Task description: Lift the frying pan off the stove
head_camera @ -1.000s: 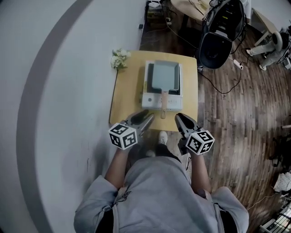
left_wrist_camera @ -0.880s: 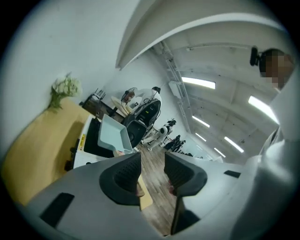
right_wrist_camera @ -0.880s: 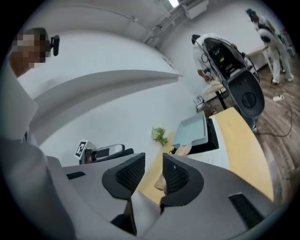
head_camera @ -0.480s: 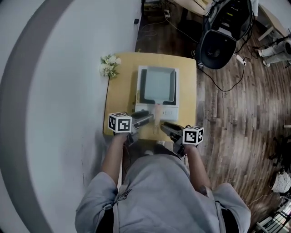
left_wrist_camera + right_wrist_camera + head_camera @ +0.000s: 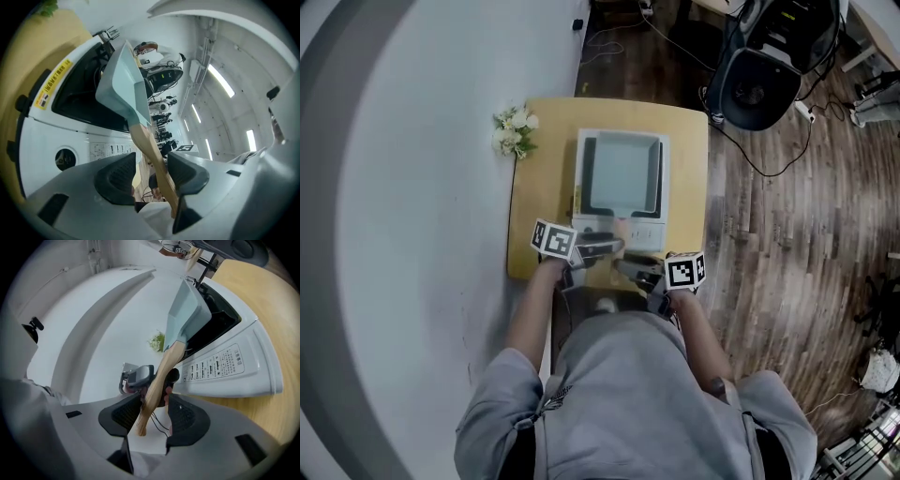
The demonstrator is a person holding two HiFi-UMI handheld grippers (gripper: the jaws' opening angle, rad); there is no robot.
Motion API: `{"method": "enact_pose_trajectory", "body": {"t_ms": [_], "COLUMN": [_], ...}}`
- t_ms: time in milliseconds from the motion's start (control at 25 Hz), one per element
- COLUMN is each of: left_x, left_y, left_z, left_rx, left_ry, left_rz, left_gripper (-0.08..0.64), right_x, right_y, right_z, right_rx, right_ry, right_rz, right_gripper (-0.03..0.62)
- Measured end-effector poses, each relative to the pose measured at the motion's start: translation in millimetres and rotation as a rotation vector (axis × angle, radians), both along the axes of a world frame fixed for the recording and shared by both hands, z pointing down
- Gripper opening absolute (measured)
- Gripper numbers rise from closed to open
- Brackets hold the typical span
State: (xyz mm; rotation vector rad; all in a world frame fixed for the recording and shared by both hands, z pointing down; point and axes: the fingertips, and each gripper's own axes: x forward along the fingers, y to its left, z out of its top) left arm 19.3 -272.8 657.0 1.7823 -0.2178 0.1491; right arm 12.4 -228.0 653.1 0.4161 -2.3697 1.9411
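The 2 grippers have dropped to the stove (image 5: pixel 649 230) front! Left gripper (image 5: pixel 151 169) and right gripper (image 5: pixel 154 413), jaws just opened wide, straddle the wooden handle (image 5: pixel 161 366) of the frying pan (image 5: pixel 622 172), unclamped.

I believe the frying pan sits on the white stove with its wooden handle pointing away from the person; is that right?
Not quite: the head view shows the frying pan on the white stove, but its wooden handle points toward the person.

The frying pan (image 5: pixel 622 173) is teal, its handle (image 5: pixel 151 150) tan, the stove (image 5: pixel 647 232) white.
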Motion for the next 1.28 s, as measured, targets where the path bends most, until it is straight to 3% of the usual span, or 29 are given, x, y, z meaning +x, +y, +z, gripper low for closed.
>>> {"method": "enact_pose_trajectory", "body": {"t_ms": [200, 400, 600, 1080, 1280], "left_x": [13.5, 20.1, 27.6, 27.5, 26.3], "left_y": [-4.6, -10.2, -8.7, -10.1, -7.6], "left_z": [4.2, 8.9, 2.8, -0.9, -18.6], "left_rx": [-0.065, -0.081, -0.173, -0.078, 0.008], "left_ry": [0.067, 0.105, 0.151, 0.138, 0.136], "left_rz": [0.025, 0.042, 0.011, -0.055, -0.069], "left_gripper": [0.192, 0.188, 0.15, 0.133, 0.129], "right_x": [-10.0, -12.9, -10.3, -6.5, -6.1], "right_y": [4.4, 2.7, 2.5, 4.7, 8.3], "right_z": [0.9, 0.2, -1.0, -3.8, -15.9], "right_rx": [-0.034, -0.076, -0.092, -0.02, 0.051], "right_ry": [-0.041, -0.095, -0.105, -0.034, -0.021], "right_rz": [-0.048, -0.033, -0.021, -0.033, -0.042], "right_gripper": [0.162, 0.135, 0.118, 0.116, 0.112]}}
